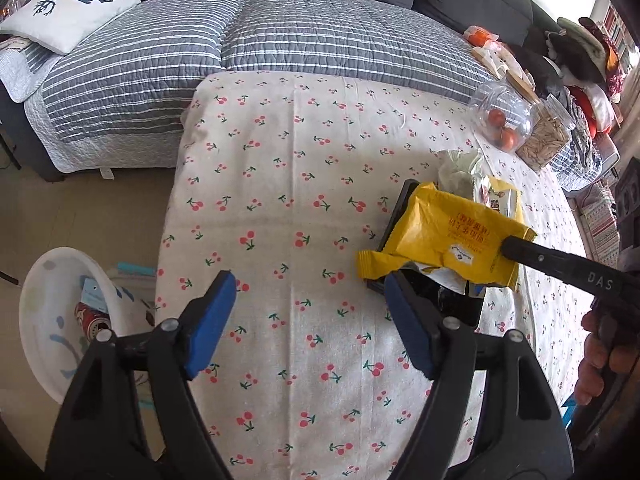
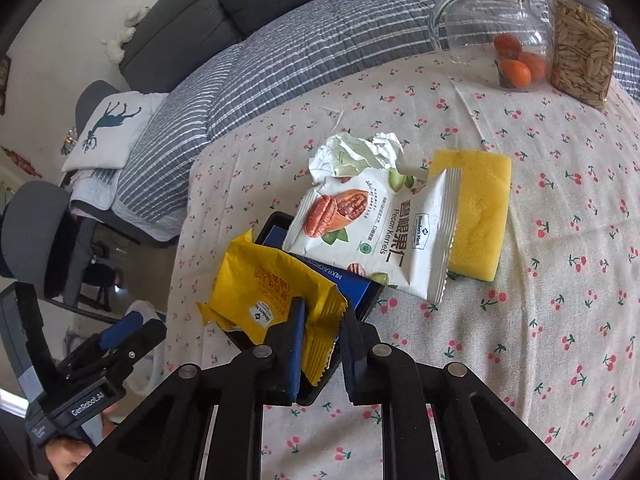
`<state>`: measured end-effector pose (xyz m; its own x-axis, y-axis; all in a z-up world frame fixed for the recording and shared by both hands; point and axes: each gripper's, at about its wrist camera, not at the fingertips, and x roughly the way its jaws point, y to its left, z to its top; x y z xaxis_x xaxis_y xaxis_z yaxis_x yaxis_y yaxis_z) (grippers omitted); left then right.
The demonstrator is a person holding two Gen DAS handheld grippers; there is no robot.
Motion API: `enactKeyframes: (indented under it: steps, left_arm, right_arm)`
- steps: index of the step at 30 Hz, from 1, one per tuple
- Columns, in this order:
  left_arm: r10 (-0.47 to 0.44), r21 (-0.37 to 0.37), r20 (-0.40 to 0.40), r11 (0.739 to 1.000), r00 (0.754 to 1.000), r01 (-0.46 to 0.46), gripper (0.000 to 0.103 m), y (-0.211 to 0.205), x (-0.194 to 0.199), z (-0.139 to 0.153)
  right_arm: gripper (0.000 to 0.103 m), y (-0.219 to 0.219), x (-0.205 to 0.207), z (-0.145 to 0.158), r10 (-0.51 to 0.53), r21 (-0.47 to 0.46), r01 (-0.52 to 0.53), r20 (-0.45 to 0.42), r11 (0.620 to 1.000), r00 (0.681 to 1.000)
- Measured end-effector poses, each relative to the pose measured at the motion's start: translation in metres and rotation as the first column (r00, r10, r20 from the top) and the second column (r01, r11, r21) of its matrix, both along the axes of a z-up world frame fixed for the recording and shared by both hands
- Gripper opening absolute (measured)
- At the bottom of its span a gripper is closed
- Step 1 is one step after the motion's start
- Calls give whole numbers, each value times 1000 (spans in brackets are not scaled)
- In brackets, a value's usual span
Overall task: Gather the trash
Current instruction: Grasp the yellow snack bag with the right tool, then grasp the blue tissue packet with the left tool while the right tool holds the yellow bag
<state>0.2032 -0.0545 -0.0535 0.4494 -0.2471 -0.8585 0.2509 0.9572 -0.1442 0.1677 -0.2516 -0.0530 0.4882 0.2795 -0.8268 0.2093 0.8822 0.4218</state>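
- The right gripper [image 2: 320, 332] pinches the serrated end of a yellow wrapper [image 2: 264, 292]; its blue pads [image 2: 295, 344] press the wrapper's crimped edge, though the far pad is mostly hidden behind the foil.
- In the left wrist view the same yellow wrapper [image 1: 452, 236] hangs from a black finger that enters from the right edge, and the rest of that tool is cut off by the frame.
- The left gripper [image 1: 310, 320] is spread wide with nothing between its pads, hovering over the cherry-print tablecloth [image 1: 288, 184].
- Just ahead of the right gripper, under the wrapper, lies a dark tray [image 2: 360, 300]; most of it is covered, and what sits inside is hard to make out beyond a blue printed surface.
- Beyond the tray, a white pecan packet [image 2: 376, 232] rests partly on it and partly over a yellow sponge [image 2: 480, 208].
- A crumpled white wrapper [image 2: 356, 152] lies farther ahead, touching the pecan packet.
- Far ahead and to the right stand a clear jar [image 2: 496, 40] holding orange fruit and a container of seeds [image 2: 580, 64], the latter cut by the lens edge.
- Left of the left gripper and below table level is a white bin [image 1: 60, 320] with a red can inside, partly blocked by the finger.
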Motion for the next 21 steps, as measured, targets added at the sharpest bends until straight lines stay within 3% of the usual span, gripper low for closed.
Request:
enactKeyframes:
  steps: [7, 12, 14, 17, 21]
  left_arm:
    - [-21, -23, 3, 1000, 1000, 21, 77, -11, -2, 0]
    - [-69, -85, -8, 994, 998, 68, 77, -34, -5, -1]
    - [-91, -122, -19, 989, 996, 88, 74, -45, -5, -3]
    - [-121, -203, -63, 973, 991, 106, 55, -61, -5, -10]
    - [-141, -228, -88, 967, 986, 118, 50, -83, -5, -19]
  right_arm:
    - [12, -19, -25, 43, -17, -3, 17, 118, 1000, 993]
    - [12, -44, -49, 66, -66, -51, 76, 169, 996, 983]
    - [12, -56, -59, 72, -89, -84, 105, 182, 991, 979]
    - [12, -72, -70, 75, -108, -119, 132, 186, 984, 977]
    - [12, -95, -82, 71, -137, -141, 161, 167, 977, 976]
